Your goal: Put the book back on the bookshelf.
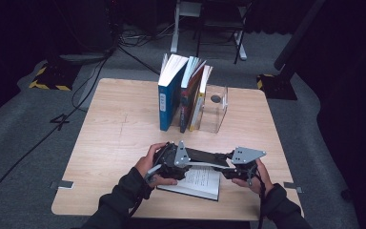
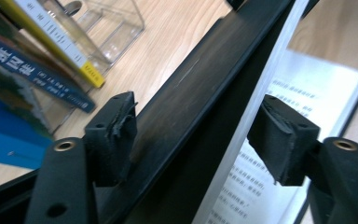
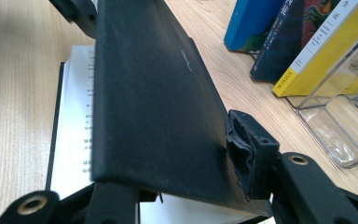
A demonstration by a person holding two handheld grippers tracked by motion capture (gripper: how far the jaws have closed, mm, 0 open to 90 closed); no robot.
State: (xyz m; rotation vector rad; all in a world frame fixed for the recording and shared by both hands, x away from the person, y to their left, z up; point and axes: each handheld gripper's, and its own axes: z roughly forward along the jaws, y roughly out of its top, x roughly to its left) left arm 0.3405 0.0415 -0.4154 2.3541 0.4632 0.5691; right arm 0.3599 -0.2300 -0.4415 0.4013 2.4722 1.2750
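At the lower middle of the high view, an open book (image 1: 195,183) lies flat on the wooden table (image 1: 119,124), white printed pages up, its matte black cover (image 1: 205,159) lifted between the two grippers. At its left end, the left gripper (image 1: 171,160) straddles that cover: in the left gripper view the left pad touches the black face, while the right pad (image 2: 282,137) stands apart from the page edge, so the jaws are partly open, not clamped. At the right end, the right gripper (image 1: 240,164) meets the cover's edge; the right gripper view shows its right pad (image 3: 249,154) against the cover, the other jaw hidden beneath, so a grip cannot be told. Upper middle, standing books (image 1: 183,90) lean by a clear bookend (image 1: 217,109).
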